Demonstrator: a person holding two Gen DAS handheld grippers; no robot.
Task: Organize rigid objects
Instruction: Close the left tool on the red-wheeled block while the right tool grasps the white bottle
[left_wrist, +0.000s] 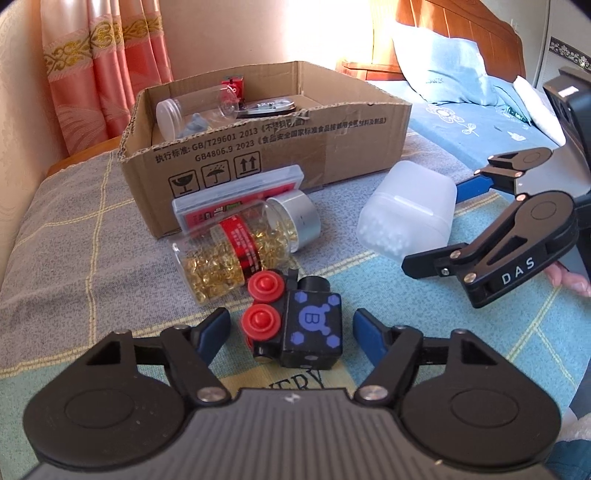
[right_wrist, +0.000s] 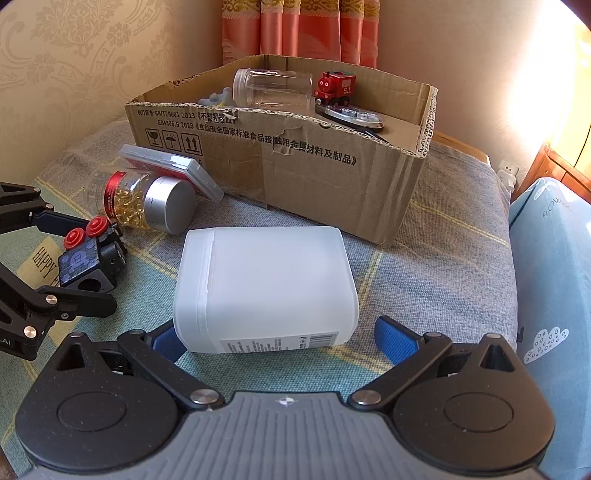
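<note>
Two grippers are being held low over the bedspread, each lined up on its own target. Left gripper (left_wrist: 291, 330) jaws are being kept spread around the black toy train (left_wrist: 295, 325), untouched. Right gripper (right_wrist: 275, 338) jaws are spread beside the white container (right_wrist: 264, 288), apparently contacted only by the left pad. Farther back, the cardboard box (right_wrist: 332, 173) is being filled.

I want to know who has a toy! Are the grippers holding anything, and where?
Nothing yet. The left gripper is open around the black toy train; the right gripper is open around the white tub.
</note>
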